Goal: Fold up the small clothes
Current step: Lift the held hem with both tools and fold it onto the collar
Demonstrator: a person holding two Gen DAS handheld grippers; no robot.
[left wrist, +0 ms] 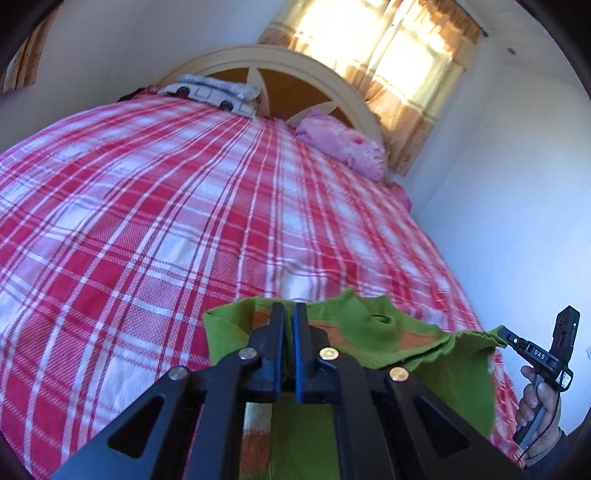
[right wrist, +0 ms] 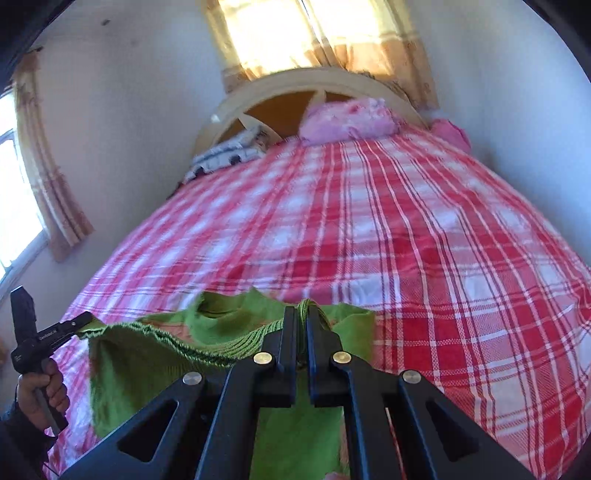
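Garment: green knit garment point(left wrist: 373, 328) with orange patches, stretched between both claws above the near end of the bed, its lower part hanging below them.
Left gripper point(left wrist: 289, 308): fingers drawn narrow, pinching one upper edge of the garment; cloth bunched ahead of and beneath the tips.
Right gripper point(right wrist: 302, 312): fingers drawn narrow, clamped on the ribbed hem at the opposite edge.
Right hand point(left wrist: 537, 397): wrapped round its tool's handle, seen to the right of the left claw.
Left hand point(right wrist: 40, 391): grasping its handle, to the left of the right claw.
Bed: red-and-white plaid bedspread point(left wrist: 155, 221) stretches ahead of both claws; pink blanket point(right wrist: 347, 120) and grey patterned pillow point(left wrist: 214, 90) lie far ahead at the arched headboard point(left wrist: 280, 61).
Background: curtained window point(right wrist: 310, 33) behind the headboard.
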